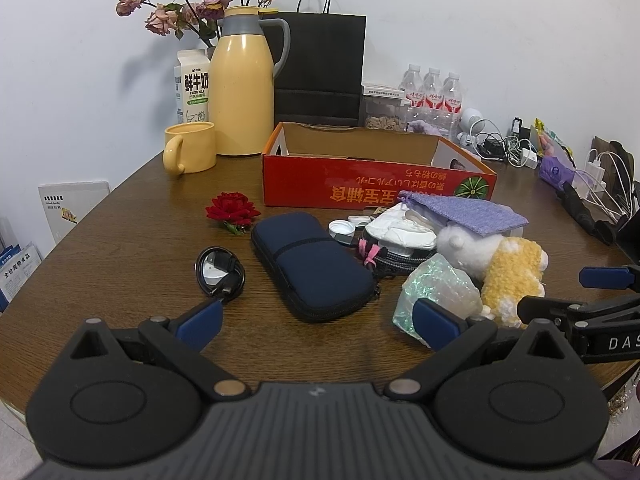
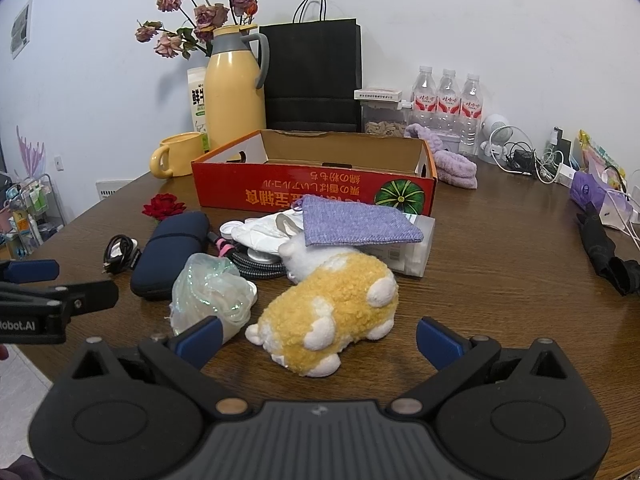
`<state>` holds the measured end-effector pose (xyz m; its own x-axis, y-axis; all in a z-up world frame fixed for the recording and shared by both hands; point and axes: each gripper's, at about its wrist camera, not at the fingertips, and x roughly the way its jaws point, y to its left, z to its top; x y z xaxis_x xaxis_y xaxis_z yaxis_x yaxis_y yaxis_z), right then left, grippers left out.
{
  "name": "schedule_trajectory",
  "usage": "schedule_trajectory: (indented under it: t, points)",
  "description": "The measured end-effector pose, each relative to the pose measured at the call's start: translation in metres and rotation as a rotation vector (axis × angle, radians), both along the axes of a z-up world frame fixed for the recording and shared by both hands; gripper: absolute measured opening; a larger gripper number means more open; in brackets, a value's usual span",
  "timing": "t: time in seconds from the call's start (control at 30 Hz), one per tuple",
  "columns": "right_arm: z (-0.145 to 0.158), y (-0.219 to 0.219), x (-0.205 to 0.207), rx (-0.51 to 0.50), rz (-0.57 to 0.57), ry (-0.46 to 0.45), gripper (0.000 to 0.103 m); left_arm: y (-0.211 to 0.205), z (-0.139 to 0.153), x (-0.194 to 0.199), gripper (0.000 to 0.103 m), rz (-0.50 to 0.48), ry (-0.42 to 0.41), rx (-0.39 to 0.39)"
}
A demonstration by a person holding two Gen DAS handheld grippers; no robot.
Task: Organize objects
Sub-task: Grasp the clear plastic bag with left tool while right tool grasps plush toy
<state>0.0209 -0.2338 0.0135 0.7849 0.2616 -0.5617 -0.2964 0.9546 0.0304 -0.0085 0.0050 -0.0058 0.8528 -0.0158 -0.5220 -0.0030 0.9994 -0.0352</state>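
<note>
Both hand-held grippers, left (image 1: pixel 318 322) and right (image 2: pixel 318 338), hover released and empty over the tabletop (image 2: pixel 500 264), plush toy (image 2: pixel 332 312) at the right's 12 o'clock, red box (image 2: pixel 312 188) beyond.

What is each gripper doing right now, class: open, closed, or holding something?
Left gripper: open, holding nothing.
Right gripper: open, holding nothing; the plush toy lies just ahead.

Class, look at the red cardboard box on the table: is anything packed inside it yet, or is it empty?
Apparently empty: the red cardboard box shows only bare inner walls; its floor is hidden.
</note>
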Motion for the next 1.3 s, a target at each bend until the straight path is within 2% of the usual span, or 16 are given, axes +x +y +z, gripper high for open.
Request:
schedule_trajectory:
  t: [0.17, 0.43, 0.87, 1.07, 1.2, 1.27, 1.3]
  points:
    - [0.001, 0.000, 0.005, 0.004, -0.016, -0.006, 0.103, 0.006, -0.001, 0.004, 0.103, 0.016, -0.005, -0.002]
    - [-0.002, 0.002, 0.036, 0.006, -0.057, 0.013, 0.103, 0.022, -0.003, 0.021, 0.103, 0.081, 0.003, -0.013]
    - [-0.019, 0.003, 0.072, 0.005, -0.088, 0.076, 0.103, 0.064, -0.020, 0.062, 0.103, 0.243, 0.076, 0.010]
    - [-0.026, 0.003, 0.081, 0.011, -0.087, 0.100, 0.102, 0.071, -0.026, 0.076, 0.102, 0.249, 0.094, 0.023]
    - [-0.028, 0.003, 0.084, 0.017, -0.076, 0.107, 0.097, 0.066, -0.030, 0.083, 0.091, 0.223, 0.107, 0.038]
    - [-0.029, 0.002, 0.085, 0.023, -0.070, 0.112, 0.093, 0.064, -0.033, 0.087, 0.074, 0.218, 0.124, 0.043]
    - [-0.030, 0.002, 0.085, 0.026, -0.067, 0.114, 0.093, 0.063, -0.034, 0.089, 0.070, 0.217, 0.133, 0.041]
